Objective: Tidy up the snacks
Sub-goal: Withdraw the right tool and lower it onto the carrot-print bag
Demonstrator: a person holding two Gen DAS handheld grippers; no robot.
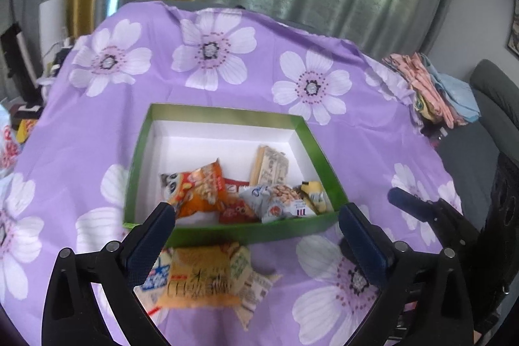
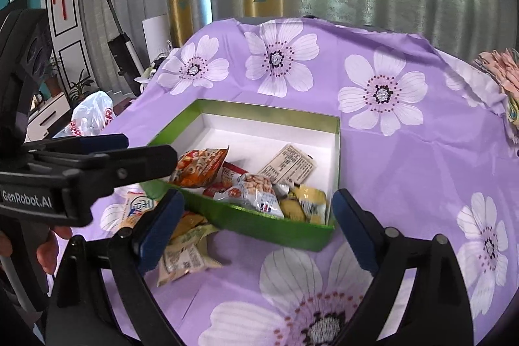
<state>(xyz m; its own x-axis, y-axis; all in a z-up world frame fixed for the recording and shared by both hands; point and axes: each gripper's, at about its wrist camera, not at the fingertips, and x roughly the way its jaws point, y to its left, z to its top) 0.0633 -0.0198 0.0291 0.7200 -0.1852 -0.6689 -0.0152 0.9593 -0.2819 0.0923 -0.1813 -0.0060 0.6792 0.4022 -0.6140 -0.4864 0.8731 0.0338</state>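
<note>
A few snack packs (image 1: pixel 207 278) are left lying loose on the purple cloth (image 1: pixel 227 86), just near of the green box (image 1: pixel 227 229). The left gripper (image 1: pixel 256 216) is spread wide with nothing held. More snacks (image 2: pixel 259 193) are piled in the box's near end. The right gripper (image 2: pixel 256 209) is wide open too, empty.
</note>
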